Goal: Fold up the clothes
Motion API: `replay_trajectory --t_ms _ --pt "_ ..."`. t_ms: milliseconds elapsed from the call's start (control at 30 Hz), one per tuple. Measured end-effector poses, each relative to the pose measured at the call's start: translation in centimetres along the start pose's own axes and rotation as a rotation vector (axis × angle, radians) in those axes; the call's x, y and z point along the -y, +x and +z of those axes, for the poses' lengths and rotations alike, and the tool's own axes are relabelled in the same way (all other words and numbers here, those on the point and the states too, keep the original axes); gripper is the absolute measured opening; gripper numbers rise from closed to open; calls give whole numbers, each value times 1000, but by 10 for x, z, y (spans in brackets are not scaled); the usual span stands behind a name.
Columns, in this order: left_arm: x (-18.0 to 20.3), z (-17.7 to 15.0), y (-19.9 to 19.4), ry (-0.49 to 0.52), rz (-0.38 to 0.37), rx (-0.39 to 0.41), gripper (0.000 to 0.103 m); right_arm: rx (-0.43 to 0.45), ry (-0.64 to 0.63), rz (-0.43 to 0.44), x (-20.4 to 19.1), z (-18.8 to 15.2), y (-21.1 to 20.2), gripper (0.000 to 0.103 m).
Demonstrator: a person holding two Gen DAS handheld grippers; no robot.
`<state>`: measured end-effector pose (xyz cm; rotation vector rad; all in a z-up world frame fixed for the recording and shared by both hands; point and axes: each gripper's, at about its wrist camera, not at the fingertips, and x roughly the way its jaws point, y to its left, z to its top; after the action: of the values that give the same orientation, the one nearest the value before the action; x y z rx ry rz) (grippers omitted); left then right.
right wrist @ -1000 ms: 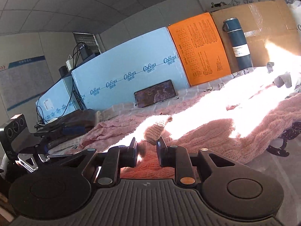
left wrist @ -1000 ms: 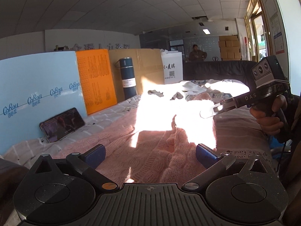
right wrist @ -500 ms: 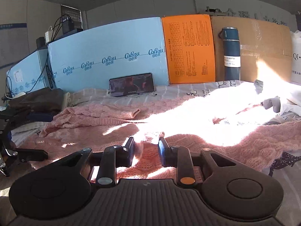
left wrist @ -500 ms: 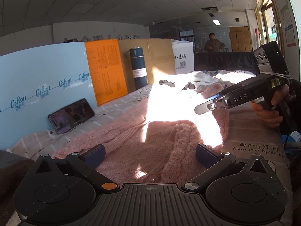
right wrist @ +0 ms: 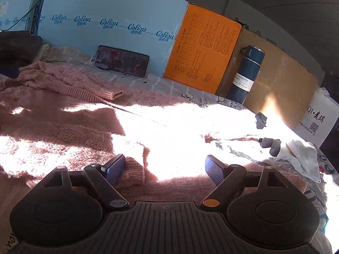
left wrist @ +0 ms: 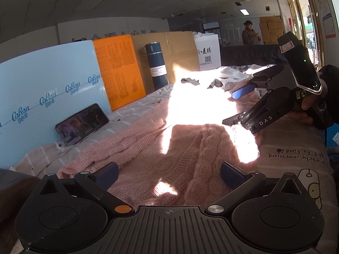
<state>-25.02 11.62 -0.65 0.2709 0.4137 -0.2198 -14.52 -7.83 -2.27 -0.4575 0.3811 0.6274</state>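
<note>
Right now, a pink knitted sweater [left wrist: 169, 148] is spread flat on a bed cover [left wrist: 296, 158] with little drawings and words printed on it. Part of the sweater is lit by very bright sun, so its middle cannot be seen well.

The left gripper [left wrist: 168, 172] is held low over the near edge of the sweater. Its blue pads [left wrist: 106, 172] are kept wide apart, and nothing is pinched by them, though the sweater lies under the gap.

The right gripper [right wrist: 164, 168] is held by a hand [left wrist: 307, 110] at the right side of the bed. Its jaws are being opened, and a sleeve cuff [right wrist: 133, 172] is seen just beside its left pad. No cloth is squeezed between the pads.

Another sleeve [right wrist: 70, 84] is laid out toward the far side. A phone [right wrist: 121, 63] is leaned against a light blue board [right wrist: 106, 10]. Next to it an orange board [right wrist: 203, 48] is stood up, and then a dark blue bottle [right wrist: 245, 76] is set upright in front of brown cardboard [right wrist: 281, 80]. A white box [right wrist: 317, 118] is placed further along. White and grey clothes [right wrist: 296, 154] are piled near it.

A person [left wrist: 250, 32] is seen far off in the room.
</note>
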Motion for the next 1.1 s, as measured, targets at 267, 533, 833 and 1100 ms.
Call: replay_trajectory --t_ms 267,533,833,1100 --pt "5 1 -2 23 -2 17 103 29 100 33 22 4 -6 89" --pt "1 0 -3 8 -9 28 103 45 112 -2 36 -8 -11 89" --pt "22 11 -20 66 -131 108 103 144 93 13 79 -42 -66 100" --pt "60 9 1 236 -80 -73 103 44 -72 -56 98 -58 -65 101"
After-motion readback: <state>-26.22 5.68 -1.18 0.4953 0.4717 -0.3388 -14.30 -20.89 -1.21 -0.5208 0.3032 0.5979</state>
